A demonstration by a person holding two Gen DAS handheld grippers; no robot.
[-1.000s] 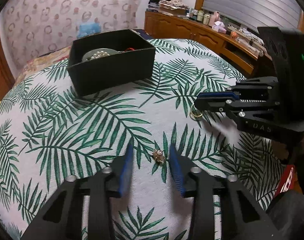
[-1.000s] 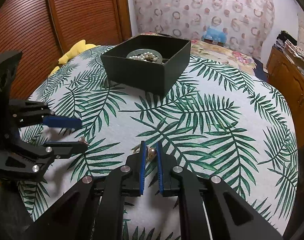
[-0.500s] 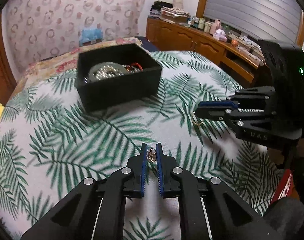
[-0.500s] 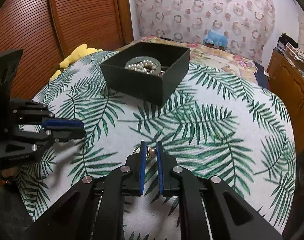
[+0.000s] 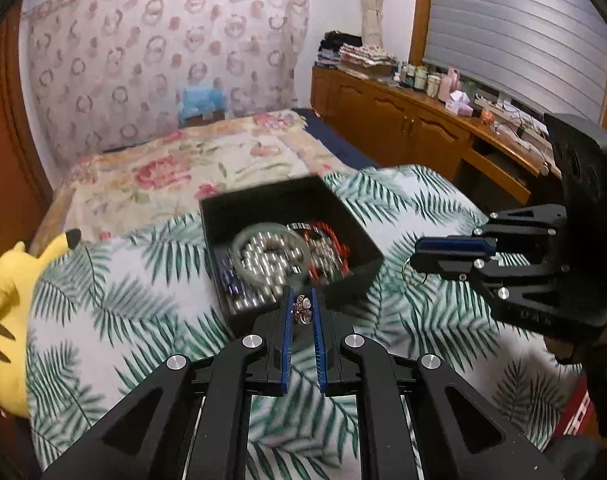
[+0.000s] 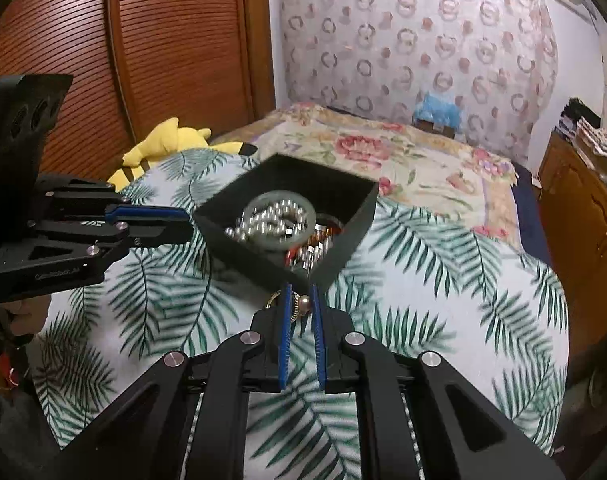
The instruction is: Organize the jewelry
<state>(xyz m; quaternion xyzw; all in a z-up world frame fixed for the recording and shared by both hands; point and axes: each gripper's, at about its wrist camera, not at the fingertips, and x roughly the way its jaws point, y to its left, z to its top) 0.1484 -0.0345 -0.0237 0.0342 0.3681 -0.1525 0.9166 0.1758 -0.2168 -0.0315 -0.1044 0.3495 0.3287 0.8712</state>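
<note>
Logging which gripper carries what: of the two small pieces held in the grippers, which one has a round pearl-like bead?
The ring in the right gripper: gold loop with one round bead. The left gripper pinches a clustered ornament instead.

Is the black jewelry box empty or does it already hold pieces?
Not empty. The black box has no lid on, and inside lie a pale green bangle, silvery beads and red-orange pieces.
</note>
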